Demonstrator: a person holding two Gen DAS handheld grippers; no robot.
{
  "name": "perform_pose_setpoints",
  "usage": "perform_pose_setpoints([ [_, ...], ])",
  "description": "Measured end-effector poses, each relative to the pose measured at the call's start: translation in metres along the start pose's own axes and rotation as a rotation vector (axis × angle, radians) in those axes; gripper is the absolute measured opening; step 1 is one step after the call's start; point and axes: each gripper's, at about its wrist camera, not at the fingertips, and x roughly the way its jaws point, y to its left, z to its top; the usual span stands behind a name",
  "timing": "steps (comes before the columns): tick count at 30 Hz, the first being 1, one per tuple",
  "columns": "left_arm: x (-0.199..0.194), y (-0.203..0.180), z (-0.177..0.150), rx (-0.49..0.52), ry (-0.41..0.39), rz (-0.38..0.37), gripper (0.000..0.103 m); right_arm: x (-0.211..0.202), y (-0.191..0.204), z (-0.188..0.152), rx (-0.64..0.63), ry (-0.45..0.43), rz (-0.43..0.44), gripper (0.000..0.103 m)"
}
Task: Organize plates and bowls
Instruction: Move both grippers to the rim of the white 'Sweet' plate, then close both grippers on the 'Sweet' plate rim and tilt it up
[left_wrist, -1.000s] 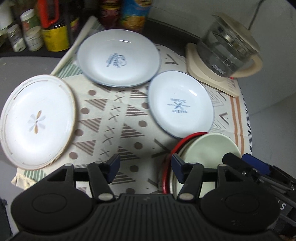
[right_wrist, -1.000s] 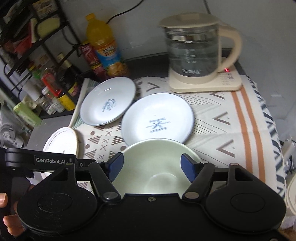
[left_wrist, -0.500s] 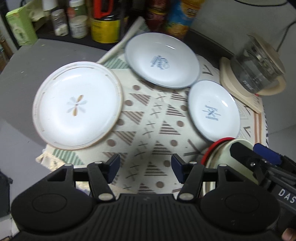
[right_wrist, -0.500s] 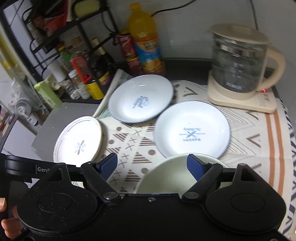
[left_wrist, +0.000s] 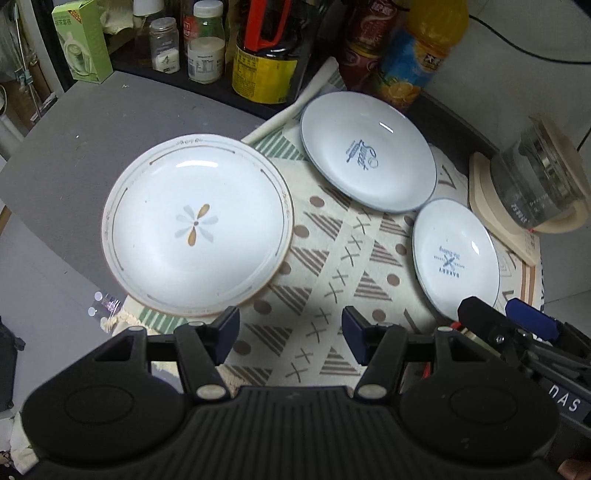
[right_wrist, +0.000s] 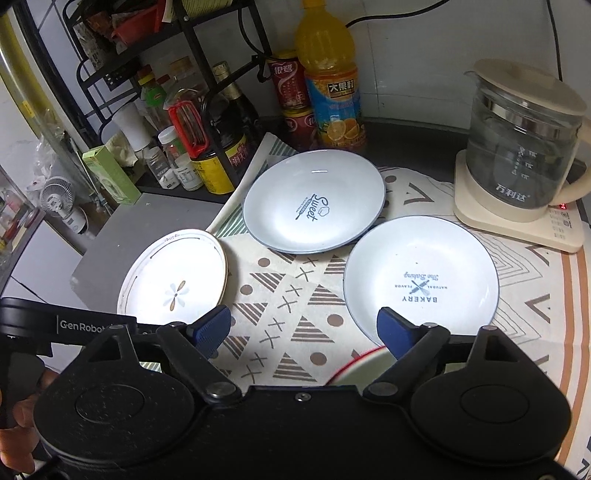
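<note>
Now right gripper (right_wrist: 303, 330) opening, empty; left gripper (left_wrist: 290, 334) empty.

A home kitchen corner — a black wire rack (right_wrist: 122, 62) of sauce bottles and spice jars at ten o'clock, an orange juice bottle (right_wrist: 332, 81) at twelve, a glass electric kettle (right_wrist: 524, 147) at two — with dinner plates (right_wrist: 314, 201) laid on a patterned cloth (right_wrist: 295, 317) over the bench.

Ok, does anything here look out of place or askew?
Only the white flower-patterned plate: it sits half off the patterned cloth, overhanging onto the grey countertop. Nothing looks spilled or broken.
</note>
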Motion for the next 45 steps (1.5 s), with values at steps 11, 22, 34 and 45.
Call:
perform_pose_setpoints([
  [11, 0.02, 0.009, 0.049, 0.037, -0.003, -0.07, 0.059, 0.026, 0.009, 0.027, 0.076, -0.006, -0.061, 0.088],
  [22, 0.049, 0.01, 0.101, 0.076, -0.014, -0.125, 0.059, 0.055, -0.011, 0.049, 0.216, -0.034, -0.168, 0.088],
  [34, 0.09, 0.016, 0.136, 0.021, 0.002, -0.167, 0.055, 0.086, -0.033, 0.068, 0.286, -0.034, -0.203, 0.075],
  [45, 0.126, 0.017, 0.151, -0.057, 0.022, -0.175, 0.05, 0.118, -0.06, 0.08, 0.336, -0.008, -0.212, 0.063],
])
